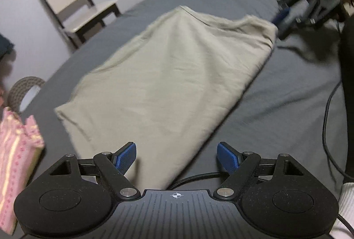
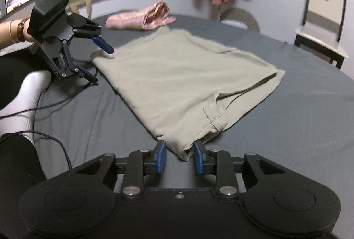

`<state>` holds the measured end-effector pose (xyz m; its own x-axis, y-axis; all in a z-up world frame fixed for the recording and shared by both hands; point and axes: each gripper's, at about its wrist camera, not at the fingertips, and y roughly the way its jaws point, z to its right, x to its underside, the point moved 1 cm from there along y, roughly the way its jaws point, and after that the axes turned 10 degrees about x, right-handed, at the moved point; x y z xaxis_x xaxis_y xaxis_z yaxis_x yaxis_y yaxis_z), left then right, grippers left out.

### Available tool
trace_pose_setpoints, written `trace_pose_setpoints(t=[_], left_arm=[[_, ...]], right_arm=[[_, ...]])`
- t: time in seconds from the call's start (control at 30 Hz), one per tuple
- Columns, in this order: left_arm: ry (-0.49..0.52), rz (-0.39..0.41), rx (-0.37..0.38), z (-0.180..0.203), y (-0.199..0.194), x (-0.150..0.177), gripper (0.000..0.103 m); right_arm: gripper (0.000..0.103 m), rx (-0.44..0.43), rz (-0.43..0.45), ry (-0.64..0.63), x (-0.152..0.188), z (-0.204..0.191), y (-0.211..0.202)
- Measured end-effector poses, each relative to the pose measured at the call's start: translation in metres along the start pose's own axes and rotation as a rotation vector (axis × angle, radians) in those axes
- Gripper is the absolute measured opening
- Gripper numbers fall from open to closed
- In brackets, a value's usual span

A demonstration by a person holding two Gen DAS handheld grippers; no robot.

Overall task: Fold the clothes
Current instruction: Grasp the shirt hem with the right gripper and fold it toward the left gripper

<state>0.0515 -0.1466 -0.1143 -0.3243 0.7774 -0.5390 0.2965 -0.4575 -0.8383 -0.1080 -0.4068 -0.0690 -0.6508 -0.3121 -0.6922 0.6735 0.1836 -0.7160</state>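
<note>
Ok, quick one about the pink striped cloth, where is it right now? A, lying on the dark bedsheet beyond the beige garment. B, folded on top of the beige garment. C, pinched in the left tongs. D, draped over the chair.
A: the pink striped cloth lies on the dark bedsheet past the beige garment, held by neither tongs.

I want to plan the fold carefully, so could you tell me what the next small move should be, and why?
Probably close the right gripper on the corner of the beige garment between its open jaws. The left gripper hovers open by the opposite end, gripping nothing, so neither end is held yet.
</note>
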Motion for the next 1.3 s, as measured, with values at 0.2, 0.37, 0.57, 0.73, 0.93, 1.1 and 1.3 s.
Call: trace_pose_setpoints(t=[0.2,0.37,0.57,0.73,0.93,1.1,1.3], left_arm=[[-0.188,0.047,0.104,-0.018,0.014,0.016,0.081],[-0.178,0.080,0.108,-0.017,0.016,0.024,0.081],[-0.173,0.098,0.117,-0.019,0.019,0.027,0.083],[-0.158,0.104,0.092,-0.015,0.019,0.028,0.091],[-0.131,0.139,0.033,-0.009,0.008,0.024,0.092],[-0.211,0.289,0.103,-0.014,-0.007,0.019,0.092],[-0.305,0.173,0.125,-0.025,0.014,0.028,0.092]], right_arm=[[0.003,0.128,-0.078,-0.088,-0.011,-0.023,0.005],[0.003,0.418,-0.170,-0.292,-0.024,-0.051,0.003],[0.003,0.421,-0.298,-0.346,-0.008,-0.059,0.025],[0.031,0.375,-0.310,-0.160,-0.020,-0.038,0.010],[0.039,0.319,-0.183,0.086,-0.038,-0.029,-0.016],[0.031,0.146,-0.114,0.363,-0.057,-0.017,0.010],[0.026,0.210,-0.252,0.299,-0.049,-0.012,0.046]])
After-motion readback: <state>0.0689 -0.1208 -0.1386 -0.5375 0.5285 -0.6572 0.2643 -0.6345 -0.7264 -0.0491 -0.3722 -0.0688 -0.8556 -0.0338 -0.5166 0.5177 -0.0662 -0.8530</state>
